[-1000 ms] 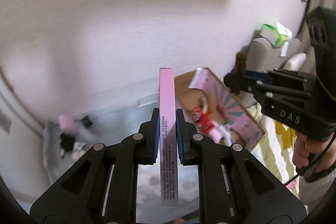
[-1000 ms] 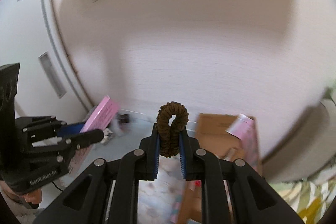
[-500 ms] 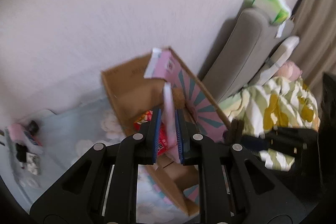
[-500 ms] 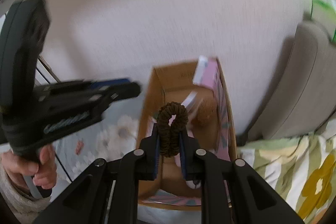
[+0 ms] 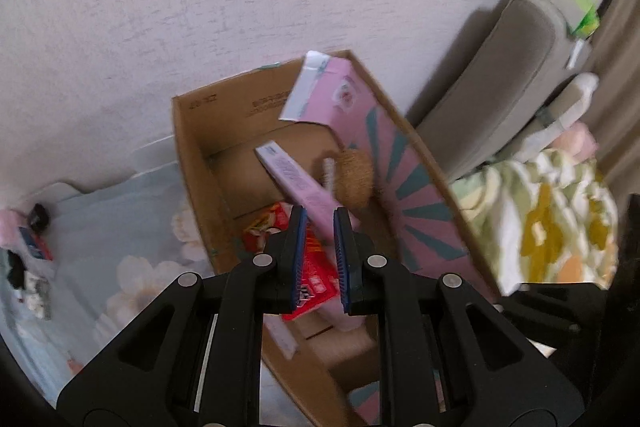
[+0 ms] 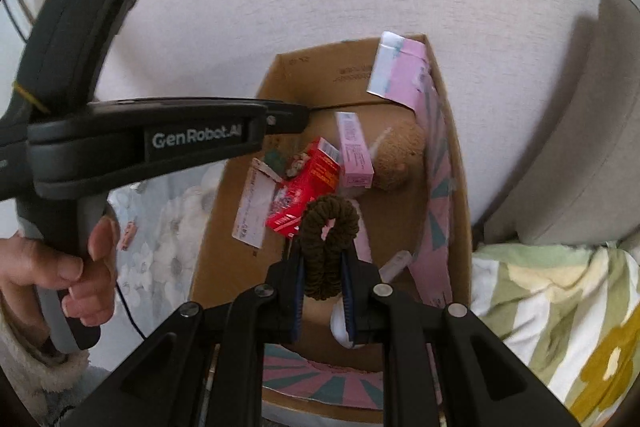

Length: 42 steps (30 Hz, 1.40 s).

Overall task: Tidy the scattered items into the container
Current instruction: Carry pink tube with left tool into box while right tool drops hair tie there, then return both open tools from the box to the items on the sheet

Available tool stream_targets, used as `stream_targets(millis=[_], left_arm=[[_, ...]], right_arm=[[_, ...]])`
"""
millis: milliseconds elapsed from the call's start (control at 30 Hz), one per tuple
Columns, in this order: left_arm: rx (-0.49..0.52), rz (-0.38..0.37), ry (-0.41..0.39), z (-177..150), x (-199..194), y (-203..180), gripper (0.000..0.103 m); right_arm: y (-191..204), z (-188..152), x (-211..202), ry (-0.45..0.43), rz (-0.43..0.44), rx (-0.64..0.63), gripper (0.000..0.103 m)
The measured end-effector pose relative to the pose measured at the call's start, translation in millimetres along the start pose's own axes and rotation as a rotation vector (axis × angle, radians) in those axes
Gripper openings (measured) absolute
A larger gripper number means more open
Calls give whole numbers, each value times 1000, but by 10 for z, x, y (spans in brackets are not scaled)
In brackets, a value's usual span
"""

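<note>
An open cardboard box (image 5: 188, 155) (image 6: 460, 163) stands on the floor against the wall. A pink carton (image 5: 298, 181) (image 6: 354, 151) lies inside it, leaning on a brown plush toy (image 5: 354, 177) (image 6: 400, 157), beside a red packet (image 6: 308, 187) (image 5: 316, 275). My left gripper (image 5: 320, 223) hovers over the box with its jaws apart and nothing between them. My right gripper (image 6: 324, 267) is shut on a brown hair scrunchie (image 6: 328, 227) and holds it above the box.
A grey sofa (image 5: 500, 75) (image 6: 580, 131) and a floral blanket (image 5: 552, 219) (image 6: 552, 311) lie right of the box. Several small items (image 5: 28, 247) are scattered on the flowered mat at far left. The wall is close behind the box.
Both grippers swung from the wall view to over the box. My left gripper opened and the pink carton dropped into the box. The right keeps its scrunchie.
</note>
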State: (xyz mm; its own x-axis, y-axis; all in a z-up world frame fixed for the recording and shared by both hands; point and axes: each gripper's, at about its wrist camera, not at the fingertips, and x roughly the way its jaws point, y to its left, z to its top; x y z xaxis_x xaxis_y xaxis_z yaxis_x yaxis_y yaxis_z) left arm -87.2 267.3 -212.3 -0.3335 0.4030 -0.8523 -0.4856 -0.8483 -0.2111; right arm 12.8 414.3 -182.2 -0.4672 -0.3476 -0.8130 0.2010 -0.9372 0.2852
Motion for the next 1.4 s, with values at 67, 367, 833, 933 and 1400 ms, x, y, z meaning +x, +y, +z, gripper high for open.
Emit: stream_targets(millis=[67, 367, 833, 933, 1400], left_arm=[[-31, -9, -11, 29, -90, 41, 81], [-71, 78, -167, 97, -642, 286, 103], [-34, 110, -206, -90, -1089, 378, 103], [-16, 129, -214, -160, -1166, 376, 103], [-72, 203, -196, -528, -1611, 999, 103]], right_arm=[[12, 34, -15, -2, 17, -2, 29], [56, 90, -308, -142, -44, -32, 68], [405, 153, -680, -303, -73, -65, 78], [464, 145, -695, -307, -98, -56, 78], [923, 192, -610, -283, -130, -88, 78]])
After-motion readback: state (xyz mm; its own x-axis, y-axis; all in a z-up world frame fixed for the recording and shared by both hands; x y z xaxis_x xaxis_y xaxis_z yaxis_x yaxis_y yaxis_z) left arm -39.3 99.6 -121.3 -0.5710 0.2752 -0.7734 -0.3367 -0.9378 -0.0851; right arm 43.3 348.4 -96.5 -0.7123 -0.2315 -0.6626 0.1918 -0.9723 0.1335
